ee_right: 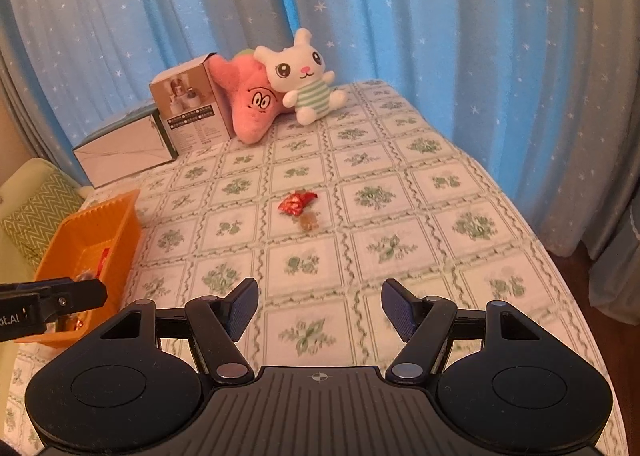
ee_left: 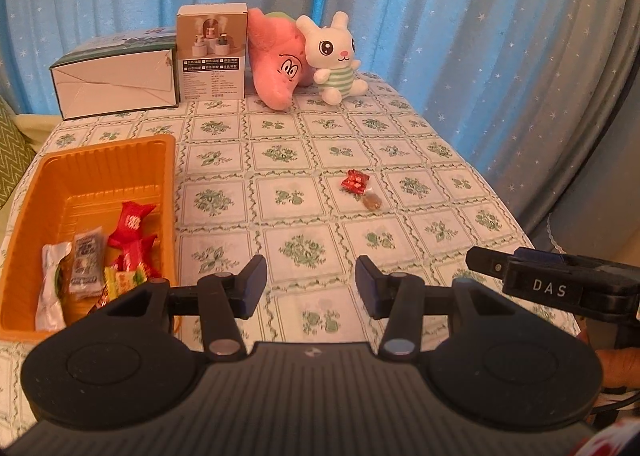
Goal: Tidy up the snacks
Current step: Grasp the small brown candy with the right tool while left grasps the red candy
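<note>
Blue star-speckled curtains (ee_right: 400, 16) hang behind a table (ee_right: 400, 184) — green-floral checked cloth, warm light.

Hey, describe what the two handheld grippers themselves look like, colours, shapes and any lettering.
Both the left gripper and right gripper are matte black, with a ribbed centre plate, two round lobes, silver pivot pins and dark blue textured pads on the fingers. Seen from the left wrist, the right gripper's side carries white "DAS" lettering.

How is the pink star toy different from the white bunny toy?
The star toy is pink, while the bunny toy is white with a green striped shirt. The star toy is bigger and leans against a box; the bunny toy sits in front, resting against the star toy. Both are soft toys with cartoon faces at the table's far end.
</note>
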